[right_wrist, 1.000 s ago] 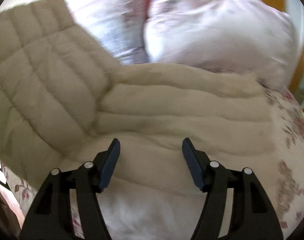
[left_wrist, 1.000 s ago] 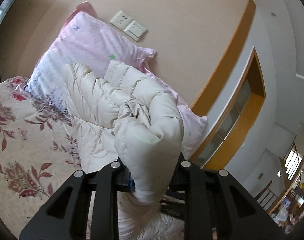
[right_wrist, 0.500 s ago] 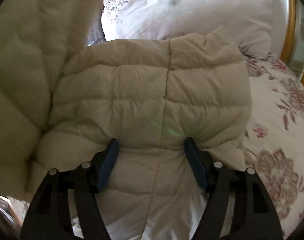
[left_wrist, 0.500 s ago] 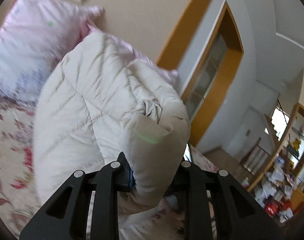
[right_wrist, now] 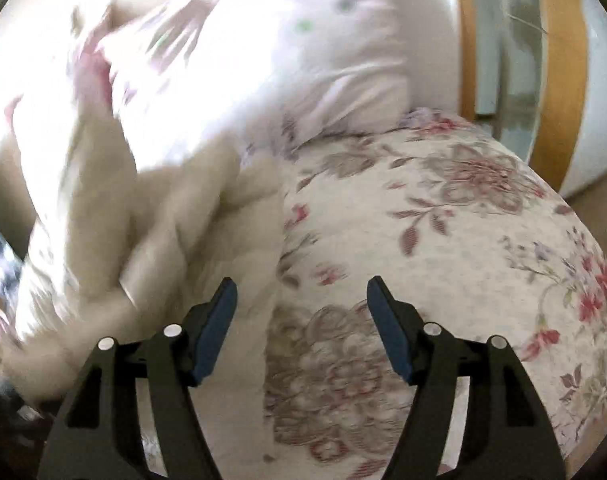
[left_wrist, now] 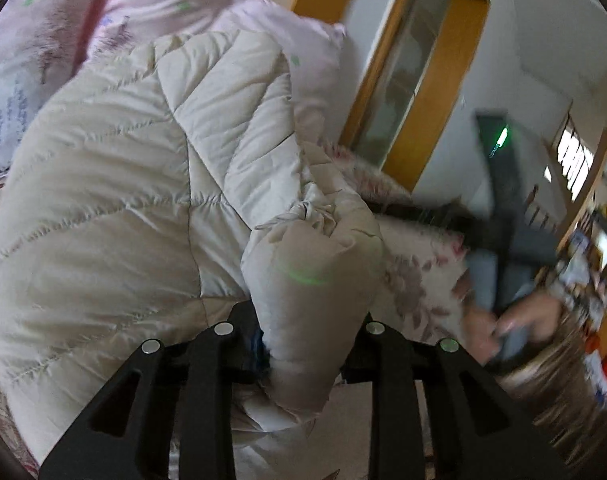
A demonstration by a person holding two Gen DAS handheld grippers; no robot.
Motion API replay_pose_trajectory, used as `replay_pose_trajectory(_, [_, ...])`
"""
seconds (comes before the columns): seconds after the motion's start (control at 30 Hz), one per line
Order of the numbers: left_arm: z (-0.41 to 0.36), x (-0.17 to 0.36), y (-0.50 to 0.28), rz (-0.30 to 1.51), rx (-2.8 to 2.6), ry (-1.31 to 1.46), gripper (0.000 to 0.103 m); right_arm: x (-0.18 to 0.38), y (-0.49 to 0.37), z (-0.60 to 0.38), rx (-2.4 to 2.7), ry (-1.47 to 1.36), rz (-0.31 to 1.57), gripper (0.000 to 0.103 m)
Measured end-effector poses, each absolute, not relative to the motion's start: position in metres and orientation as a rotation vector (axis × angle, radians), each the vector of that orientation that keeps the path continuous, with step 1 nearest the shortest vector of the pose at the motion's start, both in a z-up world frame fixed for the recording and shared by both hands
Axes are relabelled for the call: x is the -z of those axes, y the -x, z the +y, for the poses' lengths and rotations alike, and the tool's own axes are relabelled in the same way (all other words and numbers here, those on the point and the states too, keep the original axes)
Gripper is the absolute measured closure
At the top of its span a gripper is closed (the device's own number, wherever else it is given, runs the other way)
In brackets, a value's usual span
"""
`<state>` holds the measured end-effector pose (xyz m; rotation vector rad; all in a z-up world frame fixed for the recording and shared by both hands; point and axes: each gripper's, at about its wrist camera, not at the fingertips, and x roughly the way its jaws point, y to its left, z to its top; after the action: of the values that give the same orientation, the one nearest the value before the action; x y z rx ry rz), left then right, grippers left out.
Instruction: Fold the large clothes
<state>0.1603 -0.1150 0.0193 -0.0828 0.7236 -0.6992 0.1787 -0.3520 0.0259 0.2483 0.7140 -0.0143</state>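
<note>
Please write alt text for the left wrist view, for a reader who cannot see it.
The left gripper, jaws opening, has a bunched fold of a cream quilted jacket between its fingers above a floral bedspread. Pink pillows lie behind; a blurred hand shows at right.

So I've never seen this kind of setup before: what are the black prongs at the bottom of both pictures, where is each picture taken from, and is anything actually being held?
There is no robot here. A person carries a two-fingered claw in each hand, and a wide-angle camera on each looks forward along its fingers, so the black prongs are the claws themselves.

In the left wrist view, the left claw has a bunched fold of a cream quilted jacket between its fingers; the jaws are easing open, but the fabric looks pinched. The person's other hand shows blurred at the right.

In the right wrist view, the right claw is open and empty over a floral bedspread. Pink pillows lie behind, the jacket at left.
</note>
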Motion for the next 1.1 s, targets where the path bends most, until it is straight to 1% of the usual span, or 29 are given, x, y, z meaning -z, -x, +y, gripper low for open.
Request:
replay_pose_trajectory(0.13, [-0.137, -0.007, -0.159, 0.753, 0.678, -0.049, 0.07, -0.046, -0.174, -0.36, -0.156, -0.38, 0.656, 0.035])
replay_pose_trajectory(0.2, [-0.146, -0.003, -0.158, 0.765, 0.662, -0.104, 0.068, -0.052, -0.187, -0.358, -0.246, -0.412, 0.658, 0.035])
replay_pose_trajectory(0.43, [-0.164, 0.009, -0.161, 0.784, 0.62, -0.202, 0.067, -0.055, -0.228, -0.325, -0.34, -0.373, 0.736, 0.035])
replay_pose_trajectory(0.57, [-0.171, 0.012, -0.16, 0.78, 0.605, -0.232, 0.066, -0.058, -0.242, -0.318, -0.356, -0.393, 0.74, 0.037])
replay_pose_trajectory(0.63, [-0.174, 0.014, -0.16, 0.777, 0.603, -0.24, 0.066, -0.06, -0.248, -0.318, -0.356, -0.405, 0.741, 0.041])
replay_pose_trajectory(0.67, [-0.175, 0.014, -0.159, 0.776, 0.602, -0.242, 0.066, -0.06, -0.251, -0.317, -0.364, -0.409, 0.742, 0.049])
replay_pose_trajectory(0.7, [-0.175, 0.014, -0.159, 0.775, 0.602, -0.243, 0.066, -0.057, -0.253, -0.316, -0.369, -0.41, 0.743, 0.061])
replay_pose_trajectory(0.73, [-0.179, 0.014, -0.157, 0.773, 0.601, -0.245, 0.066, -0.055, -0.255, -0.314, -0.373, -0.408, 0.75, 0.068])
replay_pose_trajectory(0.77, [-0.183, 0.013, -0.157, 0.772, 0.603, -0.246, 0.066, -0.053, -0.256, -0.314, -0.369, -0.406, 0.755, 0.079])
replay_pose_trajectory(0.8, [-0.184, 0.013, -0.157, 0.77, 0.604, -0.246, 0.066, -0.05, -0.258, -0.314, -0.356, -0.406, 0.762, 0.083])
replay_pose_trajectory(0.87, [-0.182, 0.014, -0.156, 0.763, 0.611, -0.242, 0.065, -0.041, -0.264, -0.318, -0.327, -0.414, 0.777, 0.086])
replay_pose_trajectory(0.97, [-0.177, 0.004, -0.149, 0.748, 0.663, -0.213, 0.06, -0.023, -0.275, -0.326, -0.321, -0.462, 0.816, 0.086])
replay_pose_trajectory(1.03, [-0.168, -0.01, -0.14, 0.741, 0.721, -0.181, 0.054, -0.015, -0.279, -0.328, -0.324, -0.478, 0.826, 0.086])
replay_pose_trajectory(1.1, [-0.157, -0.026, -0.132, 0.727, 0.772, -0.155, 0.05, -0.009, -0.283, -0.331, -0.325, -0.494, 0.832, 0.086])
